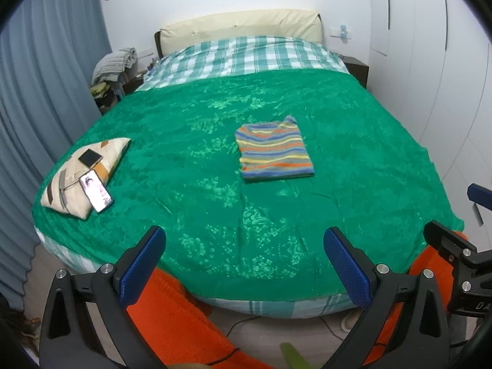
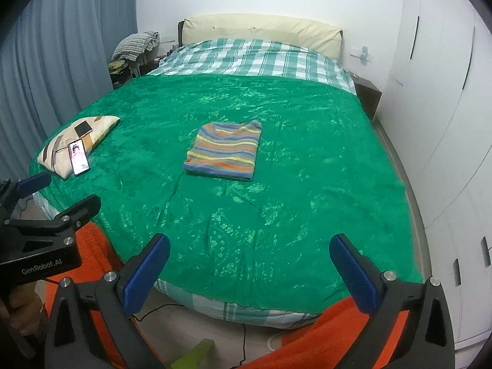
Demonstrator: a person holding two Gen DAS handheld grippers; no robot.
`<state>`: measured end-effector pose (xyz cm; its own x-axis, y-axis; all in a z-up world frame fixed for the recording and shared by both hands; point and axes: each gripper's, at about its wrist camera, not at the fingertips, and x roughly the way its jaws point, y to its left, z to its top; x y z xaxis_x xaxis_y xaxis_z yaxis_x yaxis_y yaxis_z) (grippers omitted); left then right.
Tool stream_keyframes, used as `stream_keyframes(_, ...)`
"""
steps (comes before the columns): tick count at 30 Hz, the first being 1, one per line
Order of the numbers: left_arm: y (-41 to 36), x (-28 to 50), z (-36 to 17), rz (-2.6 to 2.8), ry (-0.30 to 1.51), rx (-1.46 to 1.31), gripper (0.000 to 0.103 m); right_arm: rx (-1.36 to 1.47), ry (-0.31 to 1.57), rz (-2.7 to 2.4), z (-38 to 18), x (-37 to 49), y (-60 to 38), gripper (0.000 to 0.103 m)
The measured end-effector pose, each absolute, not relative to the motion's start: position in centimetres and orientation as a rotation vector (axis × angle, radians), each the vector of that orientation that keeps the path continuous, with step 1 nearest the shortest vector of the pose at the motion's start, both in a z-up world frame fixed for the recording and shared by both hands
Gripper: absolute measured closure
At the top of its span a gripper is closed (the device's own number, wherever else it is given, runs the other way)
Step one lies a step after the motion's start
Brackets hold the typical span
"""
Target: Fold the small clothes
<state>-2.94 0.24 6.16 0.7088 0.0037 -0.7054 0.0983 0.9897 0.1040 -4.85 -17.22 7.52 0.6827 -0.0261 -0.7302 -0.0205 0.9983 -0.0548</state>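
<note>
Left wrist: folded striped shirt [image 1: 273, 149] on green bedspread [image 1: 184, 141]; both tongs wide.

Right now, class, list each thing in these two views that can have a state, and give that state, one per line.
Striped garment: folded into a flat rectangle, lying on the green blanket.
Green blanket: spread over the bed, lightly creased.
Left gripper: open, holding nothing.
Right gripper: open, holding nothing.
Phone: screen lit, leaning on the pillow.
Second phone: screen dark, lying on the pillow.
Wardrobe doors: closed.
</note>
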Motion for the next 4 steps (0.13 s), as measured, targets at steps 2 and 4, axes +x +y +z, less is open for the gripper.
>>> stream_keyframes(2,0.25,-2.96,6.12,-0.052,0.782,0.136,0.0,-0.06,0.819,-0.003,7.48,-4.84,-17.22,0.001)
stream_keyframes(4,0.29,-2.99,6.12,-0.045,0.781,0.135,0.0,-0.06,0.818,-0.002,7.44,-4.83,-17.2,0.001)
